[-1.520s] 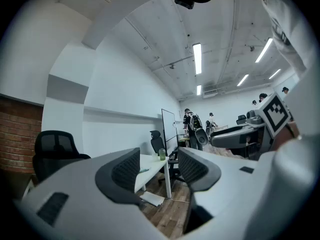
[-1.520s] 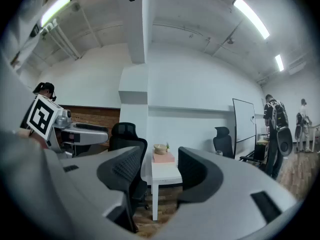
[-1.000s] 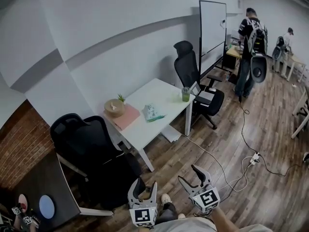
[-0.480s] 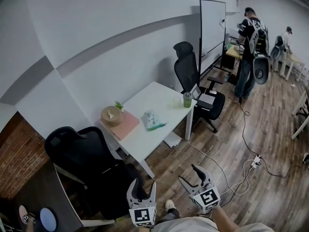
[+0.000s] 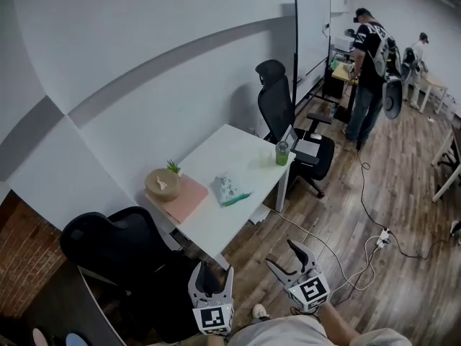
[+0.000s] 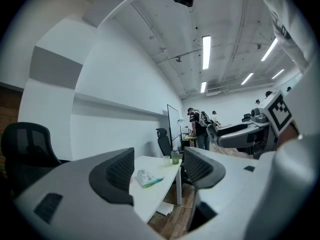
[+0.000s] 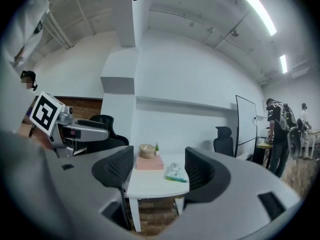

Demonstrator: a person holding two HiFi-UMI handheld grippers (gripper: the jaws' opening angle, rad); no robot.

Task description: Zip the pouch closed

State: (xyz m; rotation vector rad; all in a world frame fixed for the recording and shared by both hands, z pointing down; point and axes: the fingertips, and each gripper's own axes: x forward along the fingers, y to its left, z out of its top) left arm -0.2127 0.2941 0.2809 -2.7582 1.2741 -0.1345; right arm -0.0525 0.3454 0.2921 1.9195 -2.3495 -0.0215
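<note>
The pouch (image 5: 229, 189) was seen lying on the white table (image 5: 216, 225) at the middle of the head view, between a pink pad (image 5: 186, 199) at its left and a green cup (image 5: 282, 153) toward the upper right, and it was touched by neither gripper. The left gripper (image 5: 212, 278) and the right gripper (image 5: 282, 256) were held at the bottom centre of the frame, well apart from the table. Both pairs of jaws were being opened, already spread wide, and nothing was gripped between them.
</note>
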